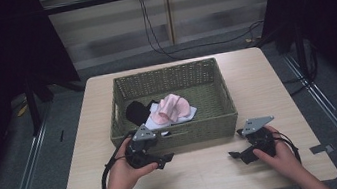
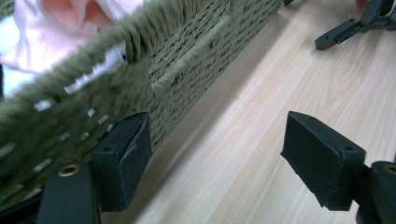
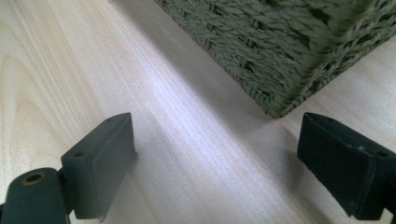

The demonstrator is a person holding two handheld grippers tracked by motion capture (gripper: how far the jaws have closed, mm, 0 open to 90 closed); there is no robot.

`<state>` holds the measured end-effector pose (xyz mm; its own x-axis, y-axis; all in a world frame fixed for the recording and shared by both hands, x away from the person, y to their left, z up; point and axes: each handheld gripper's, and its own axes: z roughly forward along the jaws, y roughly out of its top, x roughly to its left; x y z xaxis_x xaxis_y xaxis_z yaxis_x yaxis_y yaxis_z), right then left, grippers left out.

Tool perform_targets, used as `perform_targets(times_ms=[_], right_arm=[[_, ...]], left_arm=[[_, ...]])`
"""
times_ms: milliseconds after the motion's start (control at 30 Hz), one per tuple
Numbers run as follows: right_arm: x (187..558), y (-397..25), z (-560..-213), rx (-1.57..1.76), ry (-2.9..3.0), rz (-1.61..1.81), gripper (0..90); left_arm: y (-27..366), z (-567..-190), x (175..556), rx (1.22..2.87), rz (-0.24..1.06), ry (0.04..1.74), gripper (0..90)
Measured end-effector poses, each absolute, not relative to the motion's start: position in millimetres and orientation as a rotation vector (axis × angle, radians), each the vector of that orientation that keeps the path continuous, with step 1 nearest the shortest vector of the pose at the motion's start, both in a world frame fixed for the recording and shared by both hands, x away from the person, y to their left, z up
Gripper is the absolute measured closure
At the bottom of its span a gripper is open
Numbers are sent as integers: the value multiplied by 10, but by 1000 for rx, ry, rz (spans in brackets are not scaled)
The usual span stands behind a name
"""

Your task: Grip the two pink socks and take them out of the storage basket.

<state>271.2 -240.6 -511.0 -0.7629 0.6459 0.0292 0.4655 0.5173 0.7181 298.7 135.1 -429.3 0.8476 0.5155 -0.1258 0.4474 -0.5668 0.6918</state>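
Near the table's front edge, a person's two hands each hold a black gripper. The left gripper sits just in front of the basket's near wall, jaws spread wide around nothing. The right gripper rests toward the front right, near the basket's right corner, jaws also wide and empty. Farther back, mid-table, the green woven basket holds a pink cloth on a white cloth, beside a black cloth.

My left gripper is wide open over the table. I see the green basket and pink cloth at upper left.
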Motion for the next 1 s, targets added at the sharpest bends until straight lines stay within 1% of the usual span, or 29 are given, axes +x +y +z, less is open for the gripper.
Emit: perform_targets(times_ms=[167, 267, 633, 767, 1000], right_arm=[[2712, -2406, -5111, 940, 2518, 1085, 106], [2712, -2406, -5110, 940, 2519, 1082, 106], [2711, -2406, -5110, 940, 2519, 1082, 106], [2711, -2406, -5111, 940, 2518, 1084, 106], [2711, -2406, -5111, 940, 2518, 1084, 106]], left_arm=[[1335, -4126, 3049, 2266, 100, 689, 235], [1316, -4019, 3092, 2263, 63, 688, 241], [1272, -3689, 3209, 2238, 1, 689, 243], [1260, -3544, 3307, 2231, 36, 697, 244], [1218, -3483, 3515, 2244, 73, 733, 257]])
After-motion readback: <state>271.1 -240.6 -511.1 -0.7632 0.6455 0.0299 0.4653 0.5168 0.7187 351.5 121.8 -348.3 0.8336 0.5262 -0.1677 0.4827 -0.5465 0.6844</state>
